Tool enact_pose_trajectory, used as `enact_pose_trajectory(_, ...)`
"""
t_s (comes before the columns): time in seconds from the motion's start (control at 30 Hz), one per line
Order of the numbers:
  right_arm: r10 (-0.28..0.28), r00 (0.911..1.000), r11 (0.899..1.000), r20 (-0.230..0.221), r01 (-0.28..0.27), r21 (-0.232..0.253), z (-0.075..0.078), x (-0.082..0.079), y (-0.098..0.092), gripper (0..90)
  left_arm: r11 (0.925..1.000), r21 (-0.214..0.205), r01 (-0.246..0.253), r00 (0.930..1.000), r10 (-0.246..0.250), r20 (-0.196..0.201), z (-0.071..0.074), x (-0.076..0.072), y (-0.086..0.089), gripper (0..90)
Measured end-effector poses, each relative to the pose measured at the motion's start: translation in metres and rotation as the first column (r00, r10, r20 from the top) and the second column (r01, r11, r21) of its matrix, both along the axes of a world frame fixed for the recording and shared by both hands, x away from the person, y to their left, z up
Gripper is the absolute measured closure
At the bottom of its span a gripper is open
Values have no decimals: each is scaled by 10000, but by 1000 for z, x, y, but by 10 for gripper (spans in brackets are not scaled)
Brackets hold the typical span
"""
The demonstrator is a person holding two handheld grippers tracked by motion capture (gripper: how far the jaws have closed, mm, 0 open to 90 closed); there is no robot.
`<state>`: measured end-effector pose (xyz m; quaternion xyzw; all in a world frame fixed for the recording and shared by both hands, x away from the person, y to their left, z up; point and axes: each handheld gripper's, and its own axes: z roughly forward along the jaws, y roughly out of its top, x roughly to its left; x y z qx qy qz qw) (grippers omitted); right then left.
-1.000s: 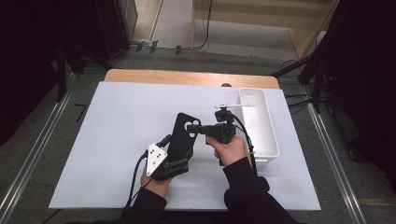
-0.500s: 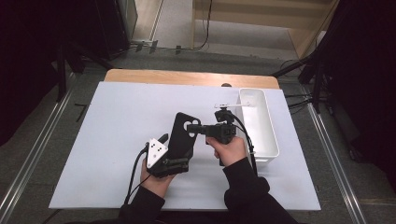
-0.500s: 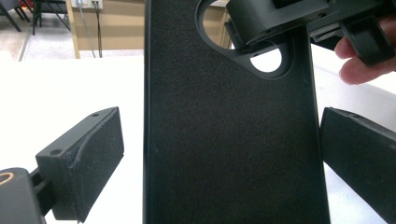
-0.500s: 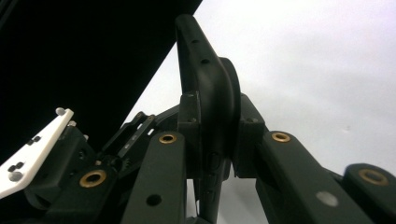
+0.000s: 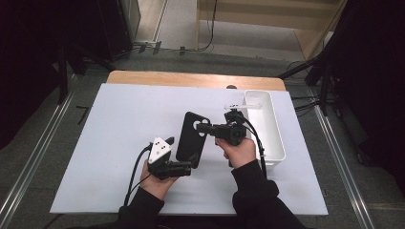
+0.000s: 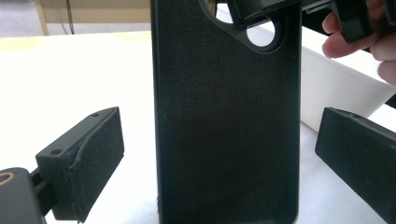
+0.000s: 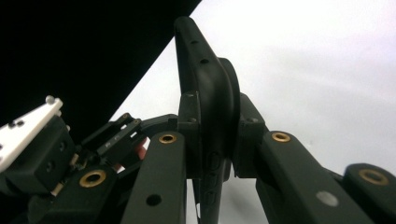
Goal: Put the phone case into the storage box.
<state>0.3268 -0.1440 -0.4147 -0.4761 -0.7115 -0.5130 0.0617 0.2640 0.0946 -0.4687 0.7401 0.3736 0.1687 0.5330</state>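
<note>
Now the left tool (image 5: 184,168) has just been opening, its pads wide of the phone case (image 5: 192,138) between them; the right tool (image 5: 204,128) alone clamps the case's far end, so the handover looks done.

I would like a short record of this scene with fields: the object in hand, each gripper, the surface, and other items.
object: black phone case, upright on its lower edge
right gripper: shut on the case near its camera cutout
left gripper: jaws just opened, apart on either side of the case, not pressing it
surface: white table sheet
other items: white bin, beside the right hand
</note>
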Motion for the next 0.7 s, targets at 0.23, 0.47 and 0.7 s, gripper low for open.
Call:
enact_pose_trajectory(0.23, 4, 9958, 9986, 917, 43, -518, 3, -4, -6, 751, 9962, 152, 862, 9946, -851, -598, 4, 6, 5, 14)
enact_pose_trajectory(0.47, 269, 9896, 9964, 1416, -151, -835, 6, -8, -9, 751, 9895, 323, 1406, 9863, -1371, -921, 9, 11, 10, 67)
enact_pose_trajectory(0.7, 720, 9804, 9912, 1832, -499, -1225, 6, -11, -11, 752, 9797, 420, 1961, 9768, -1914, -960, 14, 18, 22, 135)
